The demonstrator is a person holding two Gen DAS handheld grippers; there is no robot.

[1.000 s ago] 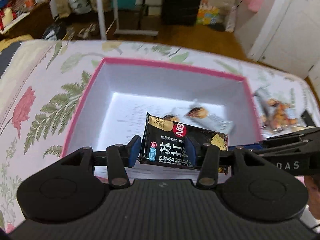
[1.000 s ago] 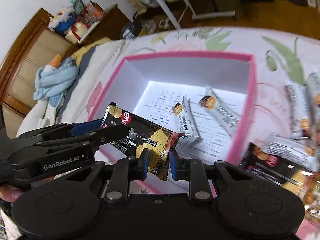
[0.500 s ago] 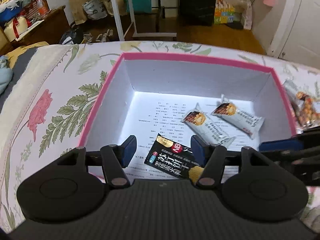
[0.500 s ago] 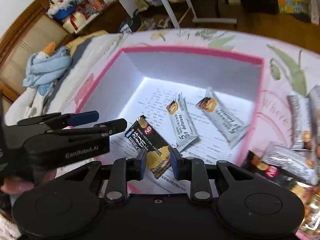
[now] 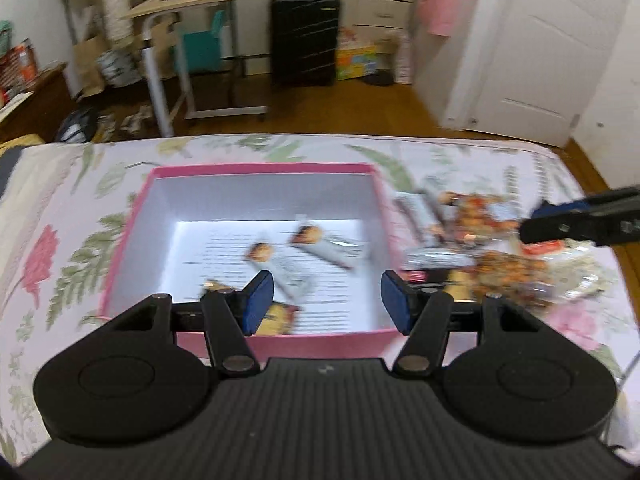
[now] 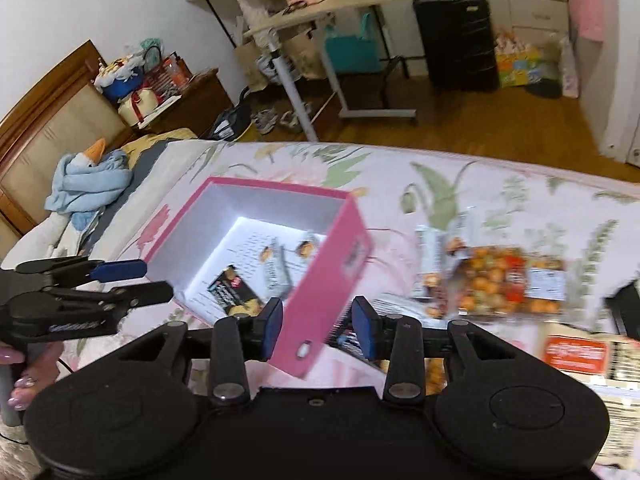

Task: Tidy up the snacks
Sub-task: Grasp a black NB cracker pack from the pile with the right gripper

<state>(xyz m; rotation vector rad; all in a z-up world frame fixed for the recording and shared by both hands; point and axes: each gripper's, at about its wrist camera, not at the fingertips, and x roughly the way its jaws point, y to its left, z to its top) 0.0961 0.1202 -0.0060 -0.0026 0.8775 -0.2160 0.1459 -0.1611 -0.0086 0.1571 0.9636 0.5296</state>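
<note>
A pink box (image 5: 260,168) with a white inside stands on the floral bed. In it lie a black cracker packet (image 6: 234,290) and two white bars (image 6: 278,268). My left gripper (image 5: 327,296) hangs open above the box's near wall, with nothing between its pads. The right gripper (image 6: 319,324) is over the box's right corner; its jaws are opening and they hold nothing. A pile of loose snacks (image 6: 500,284) lies right of the box. In the left wrist view the right gripper (image 5: 538,222) is over that pile (image 5: 500,264).
A person's hand (image 6: 20,372) holds the left gripper (image 6: 154,280). A blue plush (image 6: 88,184) lies at the bed's head. Beyond the bed stand a rolling table (image 6: 332,4) and a black suitcase (image 6: 456,40). A red-and-white packet (image 6: 576,354) lies at the near right.
Both grippers let go of the black cracker packet, which dropped into the box. Both then rose and drew back, and the right one swung toward the snack pile.
</note>
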